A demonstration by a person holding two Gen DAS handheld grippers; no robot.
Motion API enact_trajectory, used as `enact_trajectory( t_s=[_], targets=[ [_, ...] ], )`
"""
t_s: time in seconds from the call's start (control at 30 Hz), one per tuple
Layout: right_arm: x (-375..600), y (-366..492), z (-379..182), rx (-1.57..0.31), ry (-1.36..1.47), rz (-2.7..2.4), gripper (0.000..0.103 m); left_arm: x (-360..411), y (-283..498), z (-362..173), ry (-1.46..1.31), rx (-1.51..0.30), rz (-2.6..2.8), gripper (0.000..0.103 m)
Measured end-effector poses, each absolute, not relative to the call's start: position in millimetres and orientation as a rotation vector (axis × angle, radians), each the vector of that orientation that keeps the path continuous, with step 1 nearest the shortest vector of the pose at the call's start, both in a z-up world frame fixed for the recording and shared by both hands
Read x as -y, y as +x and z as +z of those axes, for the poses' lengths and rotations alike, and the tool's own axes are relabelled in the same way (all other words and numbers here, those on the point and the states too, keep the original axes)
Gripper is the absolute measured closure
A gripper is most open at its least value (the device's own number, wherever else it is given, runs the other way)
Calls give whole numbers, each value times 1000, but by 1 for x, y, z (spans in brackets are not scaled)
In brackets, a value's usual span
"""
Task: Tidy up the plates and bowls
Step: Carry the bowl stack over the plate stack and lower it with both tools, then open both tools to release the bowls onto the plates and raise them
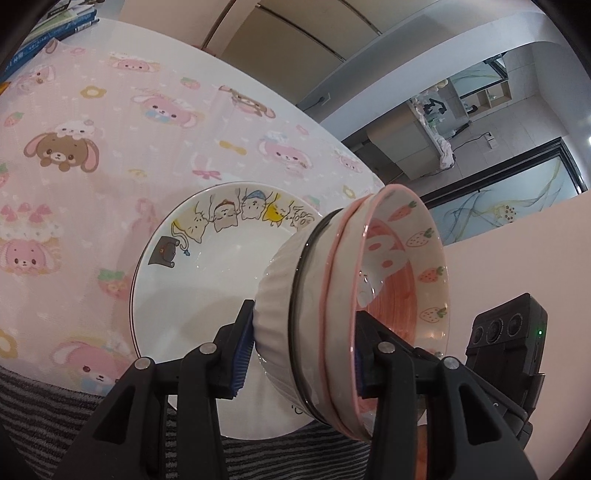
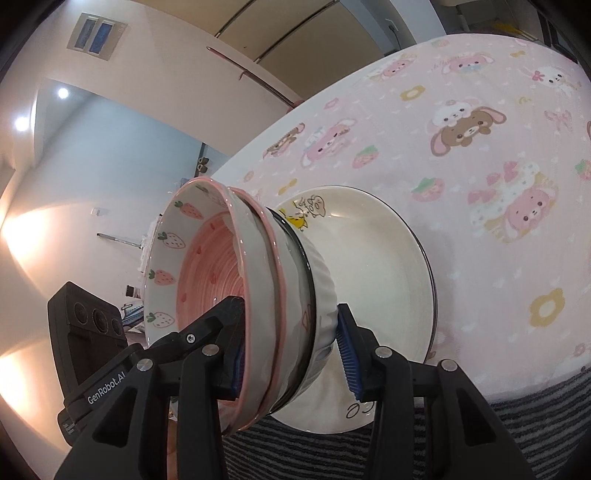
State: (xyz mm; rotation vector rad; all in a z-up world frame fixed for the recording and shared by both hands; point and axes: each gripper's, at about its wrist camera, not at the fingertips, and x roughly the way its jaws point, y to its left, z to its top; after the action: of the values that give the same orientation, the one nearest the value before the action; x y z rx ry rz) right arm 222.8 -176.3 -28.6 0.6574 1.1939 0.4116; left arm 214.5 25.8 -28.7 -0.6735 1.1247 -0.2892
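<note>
Black gripper [image 1: 301, 354] (blue ribbed pads)

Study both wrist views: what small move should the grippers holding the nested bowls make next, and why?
Probably ease the bowl stack straight down onto the cat plate. The left gripper and right gripper each clamp a side of the stack, which sits over the plate's centre, seemingly not yet set down.

We see a counter [image 1: 280, 99] covered by a pink cloth [image 1: 110, 147] printed with cartoon rabbits. On the cloth sits a white plate [image 1: 207, 273] with cartoon cats; books [image 1: 55, 22] lie at the far corner.
</note>
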Motion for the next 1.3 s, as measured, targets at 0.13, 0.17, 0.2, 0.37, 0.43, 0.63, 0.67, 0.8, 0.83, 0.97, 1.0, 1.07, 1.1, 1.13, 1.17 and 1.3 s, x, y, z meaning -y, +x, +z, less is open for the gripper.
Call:
enact_trajectory(
  t_s=[0.13,0.17,0.2,0.37,0.43,0.63,0.67,0.8,0.83,0.97,1.0,1.07,1.1,1.13,1.17,1.3],
  targets=[
    [174,224,-35,-1210,648,403,58,-25,214,-35,-670,-1137,-285,61],
    [172,223,-35,-1211,629,399,58,-25,214,-36,-668,-1141,-285,61],
    [169,223,-33,-1207,601,394,58,-25,214,-38,-667,-1146,-284,61],
    [164,224,-40,-1216,580,391,58,-24,212,-40,-636,-1151,-255,61],
    [163,224,-41,-1220,573,391,58,-25,212,-42,-631,-1153,-245,61],
    [160,222,-42,-1222,553,393,59,-29,211,-48,-635,-1160,-237,61],
    [159,222,-41,-1221,548,393,59,-28,211,-48,-627,-1159,-235,61],
    [159,224,-42,-1213,545,391,59,-26,210,-45,-608,-1148,-224,60],
    [159,224,-43,-1212,548,393,59,-25,210,-45,-603,-1146,-224,61],
    [160,223,-43,-1205,541,397,59,-25,208,-44,-592,-1153,-233,61],
    [160,224,-43,-1205,540,398,59,-25,207,-43,-590,-1155,-238,61],
    [159,223,-43,-1204,536,393,59,-24,205,-40,-569,-1149,-234,63],
    [158,222,-40,-1194,514,387,59,-23,204,-37,-548,-1142,-225,63],
    [157,221,-37,-1182,491,381,59,-22,203,-33,-526,-1132,-217,63],
    [156,219,-31,-1155,460,371,59,-21,202,-30,-511,-1122,-210,63],
    [159,207,-2,-1033,362,330,59,-28,194,-12,-495,-1063,-212,63]
  ],
)
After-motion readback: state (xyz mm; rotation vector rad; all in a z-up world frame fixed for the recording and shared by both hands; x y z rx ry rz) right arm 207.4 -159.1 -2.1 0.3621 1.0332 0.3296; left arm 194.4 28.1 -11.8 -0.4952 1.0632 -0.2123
